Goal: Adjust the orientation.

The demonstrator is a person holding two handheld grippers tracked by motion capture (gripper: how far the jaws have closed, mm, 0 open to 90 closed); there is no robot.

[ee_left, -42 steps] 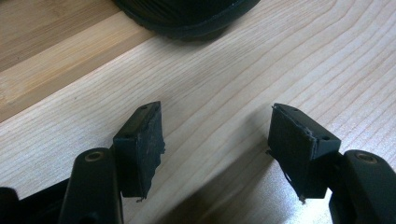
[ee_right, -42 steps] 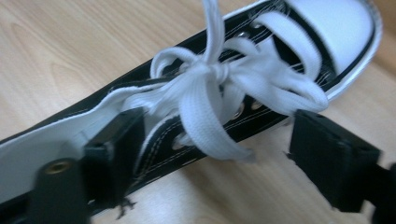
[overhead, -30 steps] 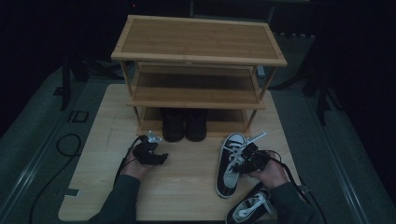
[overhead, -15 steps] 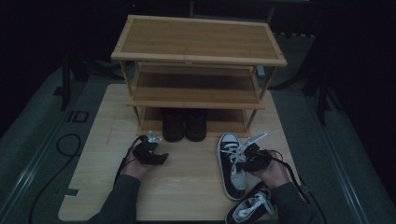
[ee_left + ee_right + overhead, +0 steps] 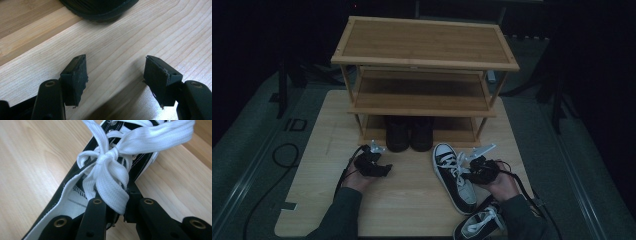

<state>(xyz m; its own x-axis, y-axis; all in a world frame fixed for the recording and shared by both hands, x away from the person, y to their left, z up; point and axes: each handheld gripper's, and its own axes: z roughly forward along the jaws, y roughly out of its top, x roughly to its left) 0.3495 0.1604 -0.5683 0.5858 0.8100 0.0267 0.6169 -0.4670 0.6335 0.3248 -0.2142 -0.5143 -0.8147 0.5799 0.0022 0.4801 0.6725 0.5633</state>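
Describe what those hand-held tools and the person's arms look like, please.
Each black two-jaw gripper, left and right, has flat rubbery pads on hinged bars with brass-coloured rivets. Each carries a grey three-cornered plate and trails a black cable. Dark long sleeves cover both forearms.

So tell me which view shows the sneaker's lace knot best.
The right gripper view: the lace knot is close and sharp, just ahead of the right gripper. In the high view the laces are a small white tangle. The left gripper view faces bare table.
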